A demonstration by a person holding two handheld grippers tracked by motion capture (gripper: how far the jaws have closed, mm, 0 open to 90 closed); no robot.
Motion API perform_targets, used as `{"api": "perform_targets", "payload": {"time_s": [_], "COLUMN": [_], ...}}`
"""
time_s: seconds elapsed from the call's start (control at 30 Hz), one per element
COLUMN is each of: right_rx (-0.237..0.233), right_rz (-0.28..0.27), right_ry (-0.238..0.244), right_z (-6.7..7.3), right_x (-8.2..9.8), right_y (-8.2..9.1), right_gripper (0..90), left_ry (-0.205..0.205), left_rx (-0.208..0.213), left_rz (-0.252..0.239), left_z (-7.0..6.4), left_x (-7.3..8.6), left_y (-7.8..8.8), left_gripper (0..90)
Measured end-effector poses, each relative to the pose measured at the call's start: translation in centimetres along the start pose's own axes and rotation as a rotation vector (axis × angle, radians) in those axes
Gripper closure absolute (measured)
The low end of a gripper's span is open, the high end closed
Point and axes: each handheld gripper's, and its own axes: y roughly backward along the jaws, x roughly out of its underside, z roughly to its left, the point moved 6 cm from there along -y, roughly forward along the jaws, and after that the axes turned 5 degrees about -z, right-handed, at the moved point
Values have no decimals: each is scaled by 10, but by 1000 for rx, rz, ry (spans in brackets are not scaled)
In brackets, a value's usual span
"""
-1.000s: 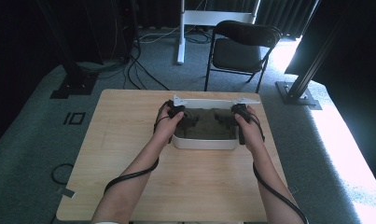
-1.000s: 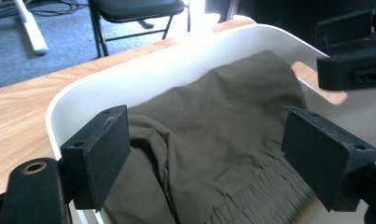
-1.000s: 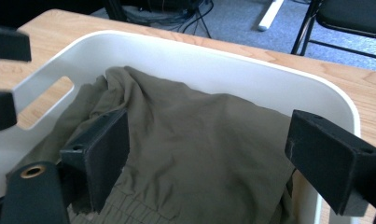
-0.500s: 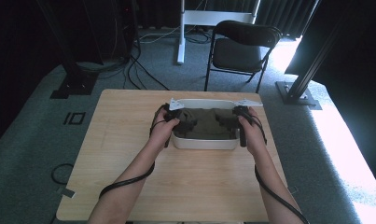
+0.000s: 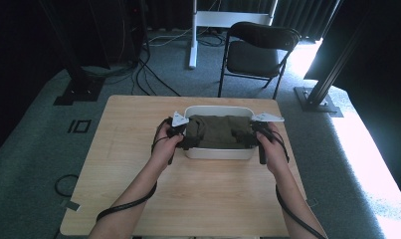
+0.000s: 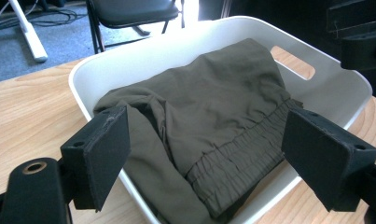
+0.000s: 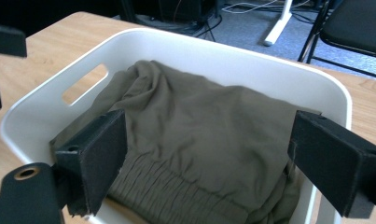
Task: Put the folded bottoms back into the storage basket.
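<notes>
No readable text, labels, brands or nos. anywhere. Square outline mark on the carpet (image 5: 79, 126), left-centre of the high view, is maybe tape or a floor plate; too small to tell, no lettering on it.

Bin (image 5: 219, 154) top open; walls (image 6: 125, 58) hem garment (image 5: 219, 132).

Support: light wood table (image 5: 113, 164), frame centre, on grey carpet. Directly on it: white plastic tub (image 5: 218, 153), upper-centre of tabletop, w/ olive garment (image 5: 220, 130) inside. Rest of tabletop bare wood.
</notes>
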Motion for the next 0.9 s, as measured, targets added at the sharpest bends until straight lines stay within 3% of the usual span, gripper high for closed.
{"api": "perform_targets", "payload": {"time_s": [0.67,0.8,0.9], "right_rx": [-47,-38,-35], "right_rz": [-31,-46,-50], "right_ry": [46,50,56], "right_z": [25,29,28], "right_x": [25,38,40], "right_y": [32,42,44], "right_gripper": [115,115,115], "left_ry": [6,20,15], "left_rx": [-34,-62,-60], "left_rz": [15,17,23], "left_z": [10,11,11], "left_x": [31,48,54], "left_y": [32,40,42], "left_gripper": [170,170,170]}}
